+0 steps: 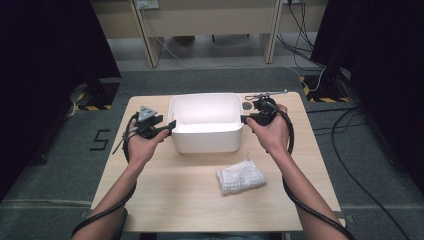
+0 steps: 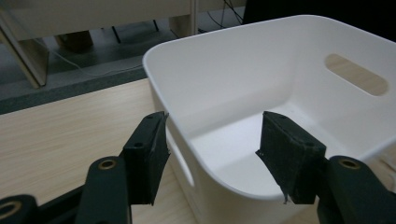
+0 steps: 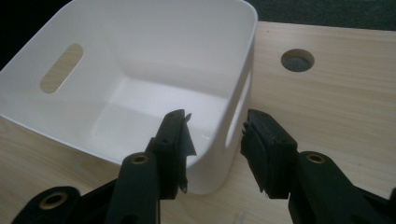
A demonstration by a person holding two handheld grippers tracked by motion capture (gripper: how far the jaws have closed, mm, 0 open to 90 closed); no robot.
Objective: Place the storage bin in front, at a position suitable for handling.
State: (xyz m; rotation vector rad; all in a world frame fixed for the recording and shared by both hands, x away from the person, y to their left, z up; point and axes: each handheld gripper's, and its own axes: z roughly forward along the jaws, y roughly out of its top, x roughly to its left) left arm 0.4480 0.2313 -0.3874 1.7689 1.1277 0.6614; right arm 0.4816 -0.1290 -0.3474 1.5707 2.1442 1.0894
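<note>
A white mesh pouch (image 1: 241,177) lies near the white bin (image 1: 205,131).

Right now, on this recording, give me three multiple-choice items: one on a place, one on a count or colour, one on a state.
1. Where does the white mesh bundle lie?
A. inside the bin
B. on the table in front of the bin, nearer the person
C. on the floor

2. How many handle slots does the white bin show across the two gripper views?
A. none
B. two, one in each end wall
C. five

3. How do the left gripper and right gripper stand at the bin's end walls?
A. both open, a rim between the jaws
B. both clamped shut on the mesh bundle
C. both shut and far from the bin

Answers: 1 B, the high view shows it on the bare table. 2 B, each view shows a near and a far slot. 3 A, the pads stand clear on either side of each wall.
</note>
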